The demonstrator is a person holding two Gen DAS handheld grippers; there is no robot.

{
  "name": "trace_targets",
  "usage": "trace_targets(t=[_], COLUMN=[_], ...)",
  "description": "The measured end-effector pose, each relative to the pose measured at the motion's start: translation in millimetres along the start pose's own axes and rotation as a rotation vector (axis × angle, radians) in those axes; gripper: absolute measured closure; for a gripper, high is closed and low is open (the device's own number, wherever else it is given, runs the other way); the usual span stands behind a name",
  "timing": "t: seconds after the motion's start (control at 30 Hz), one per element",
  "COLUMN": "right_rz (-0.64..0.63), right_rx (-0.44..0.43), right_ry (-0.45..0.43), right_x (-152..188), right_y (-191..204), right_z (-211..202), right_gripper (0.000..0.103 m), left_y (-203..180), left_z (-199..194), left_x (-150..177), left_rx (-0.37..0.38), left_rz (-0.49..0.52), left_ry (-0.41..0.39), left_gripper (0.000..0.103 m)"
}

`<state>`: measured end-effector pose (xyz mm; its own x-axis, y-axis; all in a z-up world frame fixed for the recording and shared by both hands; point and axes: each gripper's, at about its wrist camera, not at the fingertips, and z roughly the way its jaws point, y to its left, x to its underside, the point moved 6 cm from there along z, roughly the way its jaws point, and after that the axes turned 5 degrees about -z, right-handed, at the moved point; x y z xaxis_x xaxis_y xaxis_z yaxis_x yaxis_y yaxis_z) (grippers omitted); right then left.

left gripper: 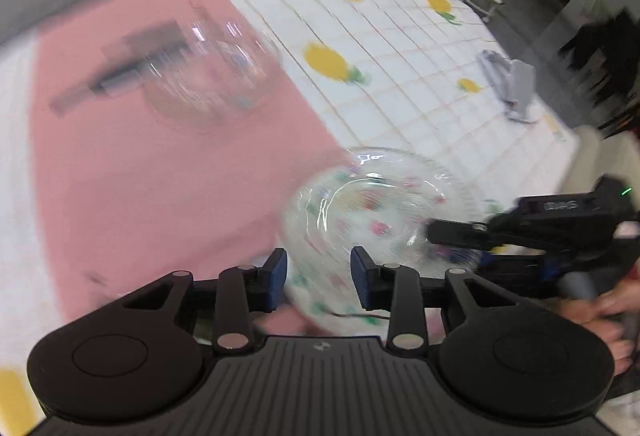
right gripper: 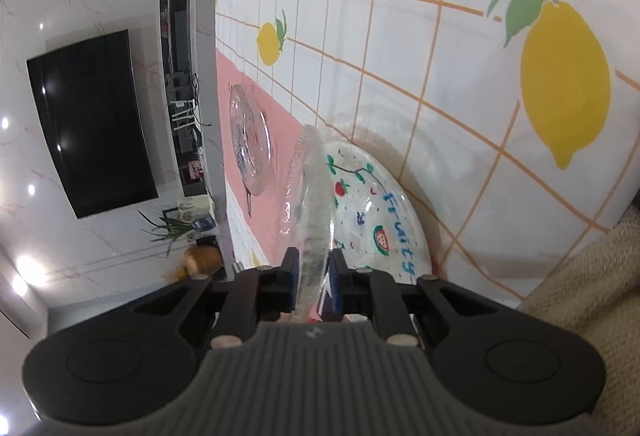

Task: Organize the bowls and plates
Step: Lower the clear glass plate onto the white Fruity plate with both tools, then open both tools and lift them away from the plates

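- Right tongs (right gripper: 314, 282): closed on the rim of a clear glass plate (right gripper: 308, 196). The rim sits between the two blue pads, and the right wrist view sees the plate edge-on.
- The glass plate lies over or just above a printed plate (right gripper: 376, 212) with fruit drawings and the word "Fruity". Whether the two touch cannot be told.
- In the left wrist view the right tongs (left gripper: 430, 232) enter from 3 o'clock and hold the glass plate (left gripper: 372, 208) at its 4 o'clock edge.
- Left tongs (left gripper: 319, 278): jaws apart, holding nothing. The plate's near edge shows in the gap between the pads; contact cannot be confirmed through the motion blur.
- A clear glass bowl (left gripper: 212, 76) stands at 10 o'clock on the pink mat (left gripper: 120, 176), well apart from the plates. A dark shape beside it is too blurred to name.
- The worktop (left gripper: 400, 36) carries a white grid cloth with lemons. A pale grey object (left gripper: 508, 84) lies at 2 o'clock.
- Judgement: the step in hand is seating the glass plate on the printed one.
- Recommended: keep the plate level, lower it slowly, and centre rim over rim before loosening the grip.
- Risk: a single-edge grip on smooth glass may slip or let the plate tip. The free left tongs could steady the opposite edge.
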<state>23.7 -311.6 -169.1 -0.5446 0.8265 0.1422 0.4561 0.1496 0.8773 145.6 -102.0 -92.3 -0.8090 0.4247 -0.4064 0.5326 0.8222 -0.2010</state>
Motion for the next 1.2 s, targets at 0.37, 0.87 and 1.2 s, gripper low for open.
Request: trace_targets(t=[0.37,0.87,1.2], right_rz=[-0.097,-0.337,-0.413], right_rx=[0.127,0.393,0.43], right_ry=[0.068,0.082,0.098], right_x=[15,27,36], right_y=[3,21,30], right_z=[8,17,11], right_gripper=[0.095,0.082,0.063], left_y=[24,29,28], left_z=[-27,-17,-20], left_x=[-14,-12,-13], left_rx=[-0.046,-0.038,-0.049], left_rz=[-0.055,-0.096,-0.083], left_ry=[-0.086,-0.064,-0.075], left_gripper=[0.063,0.063,0.062])
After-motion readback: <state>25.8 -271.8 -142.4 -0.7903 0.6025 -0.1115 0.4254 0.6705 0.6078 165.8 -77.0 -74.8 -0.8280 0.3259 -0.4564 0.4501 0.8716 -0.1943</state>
